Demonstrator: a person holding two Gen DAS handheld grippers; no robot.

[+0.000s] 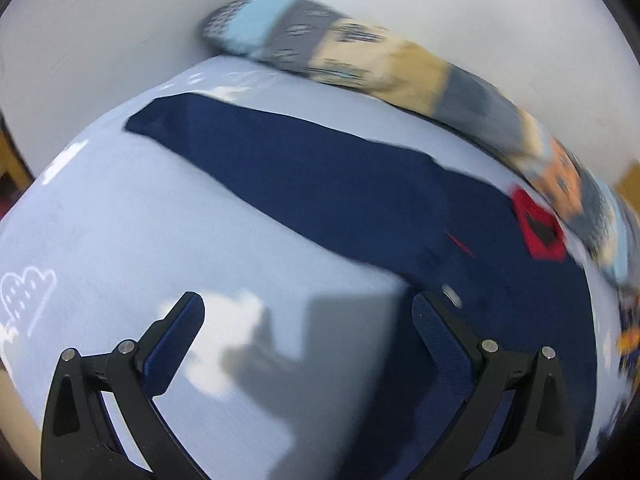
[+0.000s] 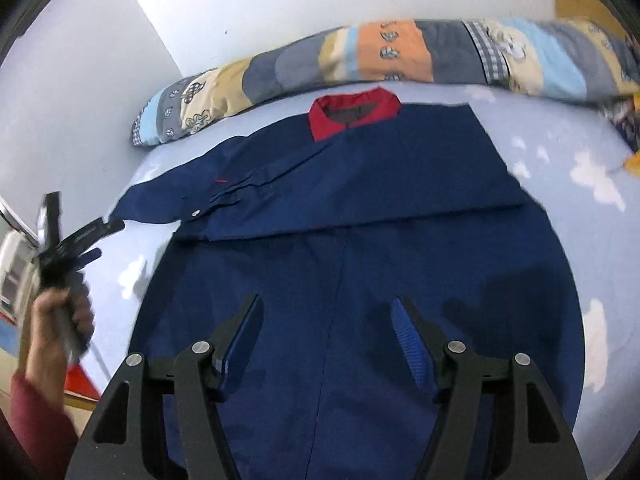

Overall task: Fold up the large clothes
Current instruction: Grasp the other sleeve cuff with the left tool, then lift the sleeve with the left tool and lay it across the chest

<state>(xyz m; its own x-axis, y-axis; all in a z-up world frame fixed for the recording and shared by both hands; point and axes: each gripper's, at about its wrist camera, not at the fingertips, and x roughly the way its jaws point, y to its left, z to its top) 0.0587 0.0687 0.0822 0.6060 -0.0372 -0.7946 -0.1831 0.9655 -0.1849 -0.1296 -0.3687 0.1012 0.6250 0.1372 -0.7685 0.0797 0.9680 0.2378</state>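
While both jaws are held wide and empty, nothing is gripped.
The navy cotton jacket with red collar (image 2: pixel 360 208) is partly folded; its loose left sleeve (image 1: pixel 280 168) could be missed or dragged askew by the left gripper (image 1: pixel 308 344), with the right gripper (image 2: pixel 328 344) idle.

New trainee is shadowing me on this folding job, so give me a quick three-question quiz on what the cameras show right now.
1. True or false: the navy garment has a red collar.
2. What lies along the wall behind it: A) patchwork bolster, B) laundry basket, C) chair?
3. Is either hand-held gripper, left or right, gripping fabric?

Key: 1 true. 2 A, the patchwork bolster. 3 No, both are open.
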